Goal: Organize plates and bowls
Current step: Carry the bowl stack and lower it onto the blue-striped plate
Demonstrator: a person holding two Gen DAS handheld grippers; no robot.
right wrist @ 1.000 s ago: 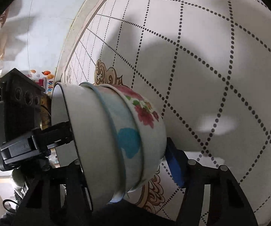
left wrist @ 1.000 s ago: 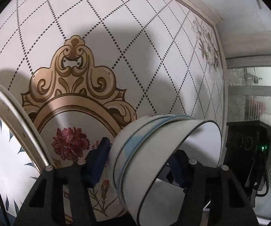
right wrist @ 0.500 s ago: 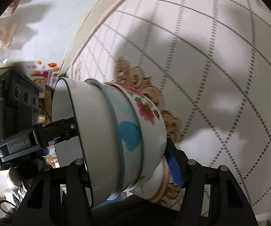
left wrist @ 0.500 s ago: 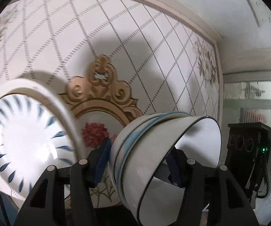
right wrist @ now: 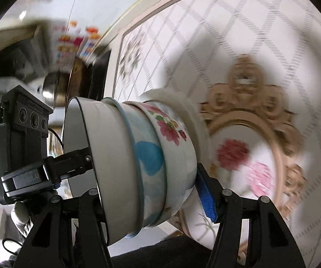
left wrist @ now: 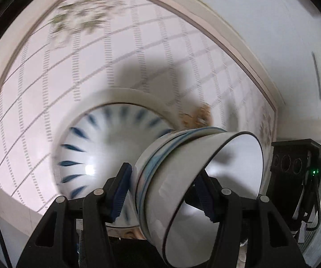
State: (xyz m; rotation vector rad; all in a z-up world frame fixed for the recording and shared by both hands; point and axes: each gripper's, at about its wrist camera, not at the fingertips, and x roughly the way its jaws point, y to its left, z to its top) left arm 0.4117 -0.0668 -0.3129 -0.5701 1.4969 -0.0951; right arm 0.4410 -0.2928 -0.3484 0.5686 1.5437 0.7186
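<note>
A stack of nested bowls lies tilted on its side between both grippers; it also shows in the right wrist view, with a white bowl, a blue-patterned one and a red-flowered one. My left gripper is shut across the stack. My right gripper is shut across it from the opposite side. A white plate with blue leaf marks sits on the table behind the stack; its white rim shows in the right wrist view.
The table is covered by a white cloth with a dotted diamond grid and a gold frame with red flowers. The right gripper's black body shows at the right. Kitchen clutter lies beyond the table edge.
Both grippers have swung with the bowl stack across the table. The blue-leaf plate has come from the left edge to the middle of the left wrist view, behind the stack.
</note>
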